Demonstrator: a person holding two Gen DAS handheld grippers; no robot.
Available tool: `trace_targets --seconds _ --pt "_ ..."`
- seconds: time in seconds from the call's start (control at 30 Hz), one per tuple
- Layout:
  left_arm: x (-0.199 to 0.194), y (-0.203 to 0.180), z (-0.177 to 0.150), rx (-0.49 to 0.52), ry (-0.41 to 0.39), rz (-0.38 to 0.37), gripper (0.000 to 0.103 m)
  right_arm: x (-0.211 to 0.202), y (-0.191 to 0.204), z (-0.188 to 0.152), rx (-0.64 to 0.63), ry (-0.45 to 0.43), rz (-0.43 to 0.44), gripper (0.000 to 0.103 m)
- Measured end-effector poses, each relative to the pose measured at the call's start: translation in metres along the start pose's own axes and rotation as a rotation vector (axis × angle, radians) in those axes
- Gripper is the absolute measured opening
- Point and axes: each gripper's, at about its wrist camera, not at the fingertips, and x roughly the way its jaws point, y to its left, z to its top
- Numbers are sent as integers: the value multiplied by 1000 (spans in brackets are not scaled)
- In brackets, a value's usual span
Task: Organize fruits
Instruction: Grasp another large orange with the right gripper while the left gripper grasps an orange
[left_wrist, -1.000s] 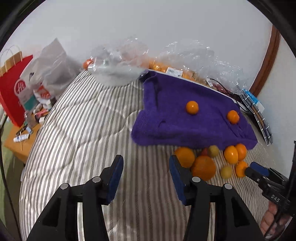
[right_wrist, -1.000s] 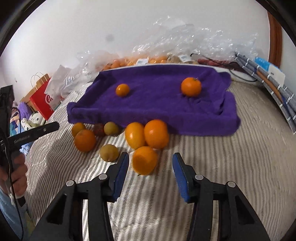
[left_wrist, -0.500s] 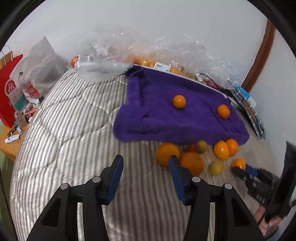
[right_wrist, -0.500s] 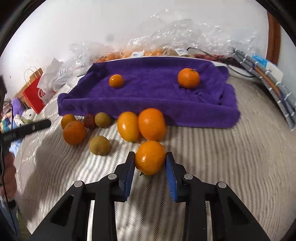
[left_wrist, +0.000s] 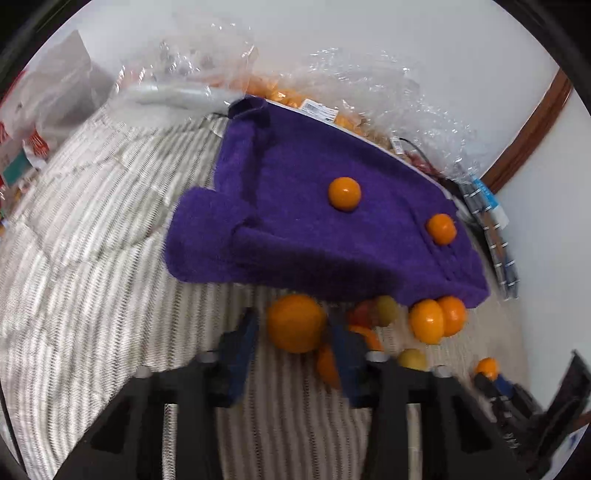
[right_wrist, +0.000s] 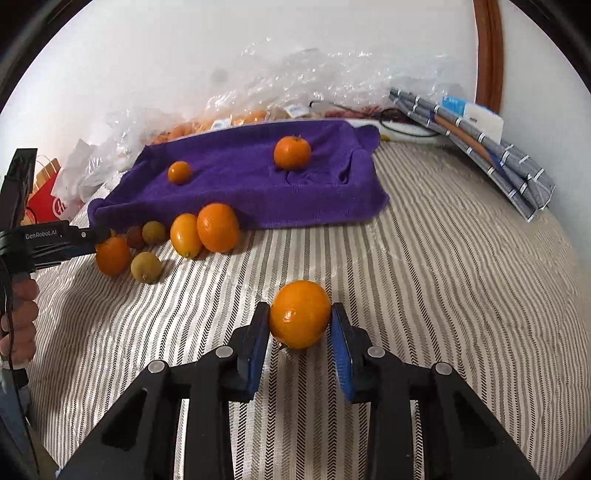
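A purple towel (left_wrist: 314, 236) (right_wrist: 255, 184) lies on the striped bed with two small oranges (left_wrist: 344, 193) (right_wrist: 292, 152) on it. Several loose fruits (right_wrist: 218, 232) sit along its near edge. My right gripper (right_wrist: 300, 325) is shut on an orange (right_wrist: 300, 314) and holds it just above the bedcover, away from the pile. My left gripper (left_wrist: 291, 332) stands around another orange (left_wrist: 296, 322) at the towel's near edge; the blurred view does not show whether its pads touch it. The left gripper also shows in the right wrist view (right_wrist: 88, 236) by the pile.
Crinkled plastic bags of fruit (right_wrist: 258, 110) lie along the wall behind the towel. A bundle of grey striped folders (right_wrist: 476, 147) rests at the far right. A red paper bag (right_wrist: 44, 192) and white bags (left_wrist: 51, 99) stand off the bed's left side.
My right gripper closed on the front orange and carried it back from the pile. My left gripper moved forward to the pile until its fingers stood around an orange.
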Motion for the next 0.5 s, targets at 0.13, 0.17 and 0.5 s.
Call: trace_targets --seconds 0.13,0.17,0.5 --pt "0 -1 -3 12 -2 6 34 2 2 -1 -10 9 -13 33" --pt "0 0 -3 6 1 4 34 3 2 -1 -10 11 -12 33" --pt "-5 9 -14 -50 -3 -30 32 4 10 -2 -53 6 -35 33"
